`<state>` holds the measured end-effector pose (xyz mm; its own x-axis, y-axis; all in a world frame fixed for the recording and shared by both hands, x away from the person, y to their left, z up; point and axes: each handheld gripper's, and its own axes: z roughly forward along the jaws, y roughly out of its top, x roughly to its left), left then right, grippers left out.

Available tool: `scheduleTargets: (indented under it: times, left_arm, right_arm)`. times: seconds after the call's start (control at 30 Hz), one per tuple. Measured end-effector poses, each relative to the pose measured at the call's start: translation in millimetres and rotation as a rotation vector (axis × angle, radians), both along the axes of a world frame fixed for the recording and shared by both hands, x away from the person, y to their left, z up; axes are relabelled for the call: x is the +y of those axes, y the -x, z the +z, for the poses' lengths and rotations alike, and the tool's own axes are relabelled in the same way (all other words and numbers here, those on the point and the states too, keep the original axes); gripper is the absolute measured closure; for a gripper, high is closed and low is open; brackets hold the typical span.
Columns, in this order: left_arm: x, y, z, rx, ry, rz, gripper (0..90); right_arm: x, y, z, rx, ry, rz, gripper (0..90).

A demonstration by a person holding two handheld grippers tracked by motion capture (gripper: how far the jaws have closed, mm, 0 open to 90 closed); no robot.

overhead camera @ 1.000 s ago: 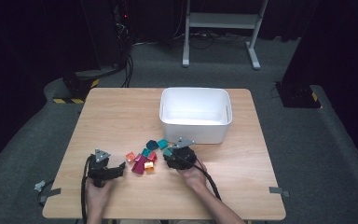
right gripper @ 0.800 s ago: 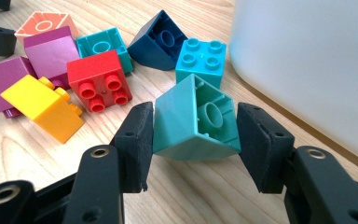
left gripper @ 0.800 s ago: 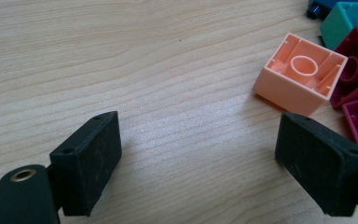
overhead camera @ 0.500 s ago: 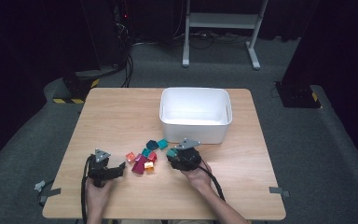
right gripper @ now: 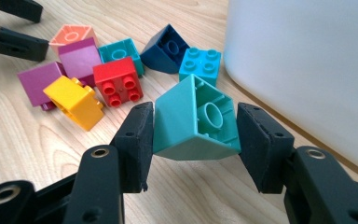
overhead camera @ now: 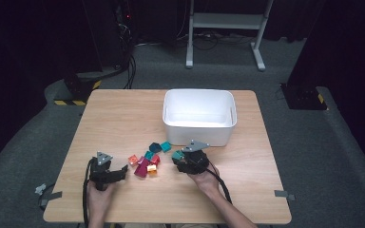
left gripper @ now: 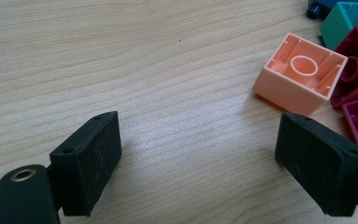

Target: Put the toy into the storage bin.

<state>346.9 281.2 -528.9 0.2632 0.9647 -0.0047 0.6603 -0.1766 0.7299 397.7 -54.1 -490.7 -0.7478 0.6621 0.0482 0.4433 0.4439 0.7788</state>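
My right gripper (right gripper: 193, 140) is shut on a teal sloped brick (right gripper: 196, 121), hollow side up, held just above the table beside the white bin (right gripper: 307, 60). In the high view this gripper (overhead camera: 190, 161) sits in front of the bin's (overhead camera: 198, 134) near wall, with the teal brick (overhead camera: 177, 155) at its left tip. My left gripper (left gripper: 200, 140) rests low over the wood, open wide, with nothing between its jaws. A peach brick (left gripper: 300, 74) lies upside down just ahead of its right jaw. In the high view the left gripper (overhead camera: 108, 172) points right at the brick pile (overhead camera: 146, 164).
Loose bricks lie in a cluster between the grippers: red (right gripper: 119, 86), yellow (right gripper: 74, 100), magenta (right gripper: 35, 81), navy (right gripper: 168, 46) and light blue (right gripper: 199, 63). The wooden table (overhead camera: 123, 118) has bare room to the left and behind the pile.
My right gripper has lifted slightly and drifted right toward the bin, with the teal brick in it. The left gripper has stayed where it was.
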Motion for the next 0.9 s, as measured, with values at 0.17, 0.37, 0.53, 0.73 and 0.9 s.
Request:
scheduleTargets:
  times: [0.17,0.37,0.53,0.73,0.9]
  left_arm:
    - [0.0,0.0,0.0,0.000,0.000,0.000,14.7]
    - [0.0,0.0,0.0,0.000,0.000,0.000,14.7]
    - [0.0,0.0,0.0,0.000,0.000,0.000,14.7]
    - [0.0,0.0,0.0,0.000,0.000,0.000,14.7]
    - [0.0,0.0,0.0,0.000,0.000,0.000,14.7]
  right_arm:
    - [-4.1,2.4,6.5,-0.001,-0.013,0.008,48.3]
    - [-9.0,4.6,15.2,-0.015,-0.011,0.009,48.3]
    - [-13.4,6.3,20.7,-0.024,-0.005,0.011,48.3]
    - [-19.7,7.1,32.0,-0.035,-0.011,0.017,48.3]
    - [-23.0,7.4,44.0,-0.044,-0.014,0.033,48.3]
